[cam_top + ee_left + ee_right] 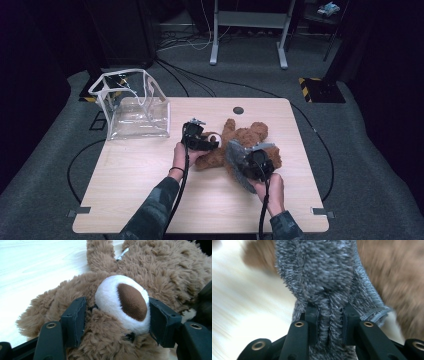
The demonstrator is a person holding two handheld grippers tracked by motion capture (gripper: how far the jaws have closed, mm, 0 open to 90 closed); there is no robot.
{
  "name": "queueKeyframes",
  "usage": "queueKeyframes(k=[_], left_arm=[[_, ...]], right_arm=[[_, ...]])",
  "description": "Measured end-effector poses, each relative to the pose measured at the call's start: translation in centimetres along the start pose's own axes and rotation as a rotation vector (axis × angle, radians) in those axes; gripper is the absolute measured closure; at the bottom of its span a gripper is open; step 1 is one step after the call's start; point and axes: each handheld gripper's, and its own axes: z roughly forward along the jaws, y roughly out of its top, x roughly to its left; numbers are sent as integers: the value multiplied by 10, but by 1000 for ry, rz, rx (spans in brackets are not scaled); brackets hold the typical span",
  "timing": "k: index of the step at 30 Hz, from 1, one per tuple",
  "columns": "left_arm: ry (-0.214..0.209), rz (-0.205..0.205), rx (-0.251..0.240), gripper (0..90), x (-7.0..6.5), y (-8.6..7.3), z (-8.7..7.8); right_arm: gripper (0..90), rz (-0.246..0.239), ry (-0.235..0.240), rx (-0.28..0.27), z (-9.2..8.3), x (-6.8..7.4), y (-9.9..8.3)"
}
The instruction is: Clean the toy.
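Right hand-held gripper [248, 159], nearest the person's edge of the counter [140, 200]: jaws drawn close together, pads pinching a bunched fold of grey fleece cloth [327, 277]. In the right gripper view the cloth rises from between the jaws and spreads upward, its stitched hem at the right. In the high view the cloth drapes over the lower right part of the teddy bear [240, 140], just right of centre on the counter.

Left hand-held gripper [210, 142], just left of the bear: jaws about half apart, one pad [75, 317] at each side of the bear's head, pressing into the brown fur beside the white muzzle with brown nose [130, 302]. The gripper has hold of the head.

Teddy bear: brown plush, lying on the light wood counter near its centre, limbs spread toward the far edge.

Clear plastic bag [132, 105]: white-trimmed, standing open at the far left corner of the counter, well apart from the bear.

Beyond the counter: grey carpet, black cables [210, 82], and the legs of a grey metal frame [250, 35].
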Motion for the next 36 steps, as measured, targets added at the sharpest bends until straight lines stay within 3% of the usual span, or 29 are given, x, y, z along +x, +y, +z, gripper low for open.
queueKeyframes(k=[2, 5, 6, 7, 8, 10, 11, 17, 18, 19, 20, 21, 23, 27, 30, 34, 35, 36], left_arm=[[4, -5, -2, 356, 0, 0, 1], [4, -6, -1, 356, 1, 0, 0], [4, -6, -1, 356, 1, 0, 0], [3, -8, -2, 356, 1, 0, 1], [3, -8, -2, 355, 1, 0, 1], [-4, -5, 3, 355, 2, 0, 1], [-4, -6, 3, 355, 2, 0, 0], [-10, 17, 17, 339, 2, 6, -5], [12, 71, 32, 317, -2, 10, -7], [12, 71, 32, 312, -2, 10, -7], [31, 113, 43, 312, -3, 13, -9], [30, 123, 43, 303, -4, 14, -10], [22, 120, 42, 302, -3, 14, -10], [-2, 77, 34, 302, 3, 12, -7], [-2, 51, 52, 304, 6, 12, -2], [9, 48, 60, 306, 6, 13, 1], [3, 40, 61, 306, 7, 13, 2], [-5, 34, 62, 306, 9, 12, 2]], right_arm=[[715, -4, 19, -48, -1, 8, 19], [710, -18, 21, -3, 21, 18, 25], [710, -18, 21, -3, 21, 18, 25], [717, -30, 0, 38, 38, 23, 19], [720, -37, -8, 56, 45, 24, 14], [723, -41, -16, 76, 50, 25, 9], [725, -42, -22, 68, 53, 24, -3], [728, -26, -18, 81, 46, 19, -15], [727, -17, -10, 84, 47, 14, -18], [727, -17, -10, 84, 47, 14, -18], [728, -11, -5, 84, 46, 12, -19], [728, -4, -2, 89, 47, 10, -22], [728, -5, -2, 96, 47, 9, -22], [727, 9, 0, 103, 48, 5, -27], [727, -10, -6, 104, 46, 7, -26], [733, -36, -5, 54, 33, 15, -10], [733, -78, 3, 37, 26, 24, 2], [733, -87, 4, 31, 23, 29, 8]])
